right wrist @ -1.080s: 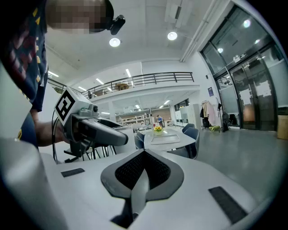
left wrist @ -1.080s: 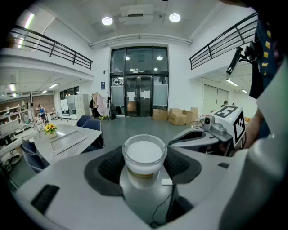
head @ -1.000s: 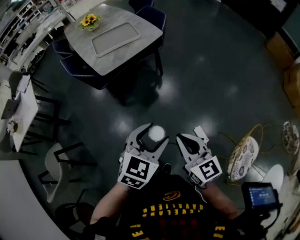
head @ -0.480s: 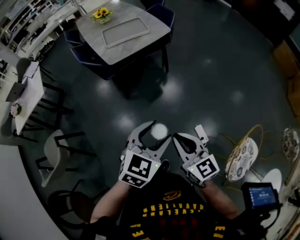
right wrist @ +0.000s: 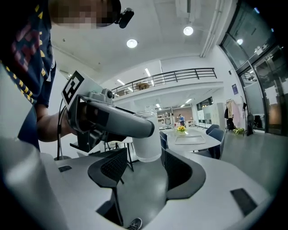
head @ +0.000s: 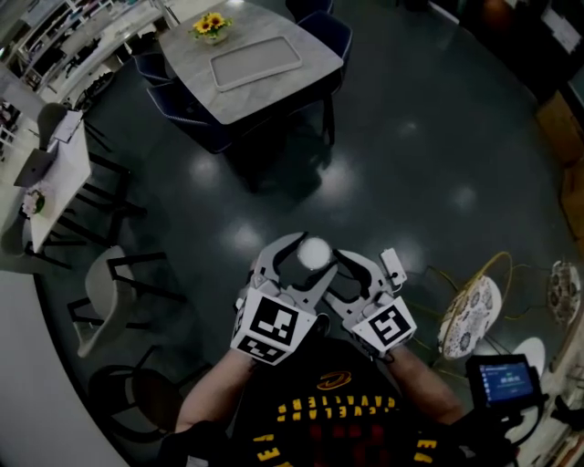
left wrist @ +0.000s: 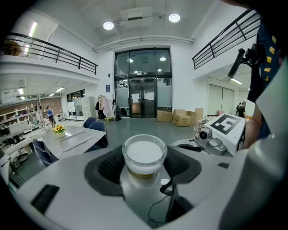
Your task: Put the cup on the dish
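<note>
A small clear cup [head: 313, 253] with white contents and a pale band is held above the dark floor in front of the person. My left gripper [head: 304, 256] is shut on it, and in the left gripper view the cup [left wrist: 144, 157] sits between the black pads. My right gripper [head: 364, 271] is close on the right and angled toward the cup, its jaws opening. In the right gripper view the cup [right wrist: 148, 140] shows between the fore ends of its jaws with gaps at both pads. A finger of the left gripper [right wrist: 119, 122] crosses in front. No dish can be made out.
A grey table [head: 274, 91] with a tray [head: 255, 62] and yellow flowers [head: 211, 25] stands far ahead, with blue chairs round it. Another table [head: 57, 196] and dark chairs are at the left. A patterned round seat [head: 470, 315] and yellow cables lie at the right.
The right gripper's jaws have gone from shut to wide apart and swung left toward the cup. The left gripper keeps hold of the cup. The far table has shifted right in the head view.
</note>
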`<act>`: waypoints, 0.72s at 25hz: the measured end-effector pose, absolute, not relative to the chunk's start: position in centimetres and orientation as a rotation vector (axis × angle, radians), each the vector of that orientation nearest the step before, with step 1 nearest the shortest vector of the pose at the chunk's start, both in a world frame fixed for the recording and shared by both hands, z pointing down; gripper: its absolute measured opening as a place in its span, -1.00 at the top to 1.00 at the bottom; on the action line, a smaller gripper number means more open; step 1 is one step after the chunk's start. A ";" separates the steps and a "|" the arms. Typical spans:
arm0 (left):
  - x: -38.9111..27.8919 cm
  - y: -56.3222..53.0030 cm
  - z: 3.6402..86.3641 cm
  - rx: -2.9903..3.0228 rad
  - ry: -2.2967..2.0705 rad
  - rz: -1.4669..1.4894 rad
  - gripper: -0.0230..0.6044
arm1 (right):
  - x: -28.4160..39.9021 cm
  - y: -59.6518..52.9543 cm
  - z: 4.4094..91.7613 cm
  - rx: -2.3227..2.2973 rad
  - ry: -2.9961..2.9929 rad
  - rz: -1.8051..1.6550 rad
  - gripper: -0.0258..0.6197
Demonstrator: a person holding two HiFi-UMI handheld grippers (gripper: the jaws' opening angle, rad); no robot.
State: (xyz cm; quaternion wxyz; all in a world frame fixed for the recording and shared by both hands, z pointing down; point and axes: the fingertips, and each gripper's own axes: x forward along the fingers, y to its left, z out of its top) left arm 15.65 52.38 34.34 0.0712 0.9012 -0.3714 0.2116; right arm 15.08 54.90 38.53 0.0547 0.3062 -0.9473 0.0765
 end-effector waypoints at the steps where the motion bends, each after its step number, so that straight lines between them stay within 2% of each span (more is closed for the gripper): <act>1: 15.4 52.3 34.3 2.707 -1.118 0.638 0.07 | 14.5 54.7 38.3 0.922 -2.882 0.223 0.15; 18: 9.7 47.4 34.3 2.693 -1.080 0.589 0.07 | 7.3 48.4 37.2 0.911 -2.856 0.151 0.15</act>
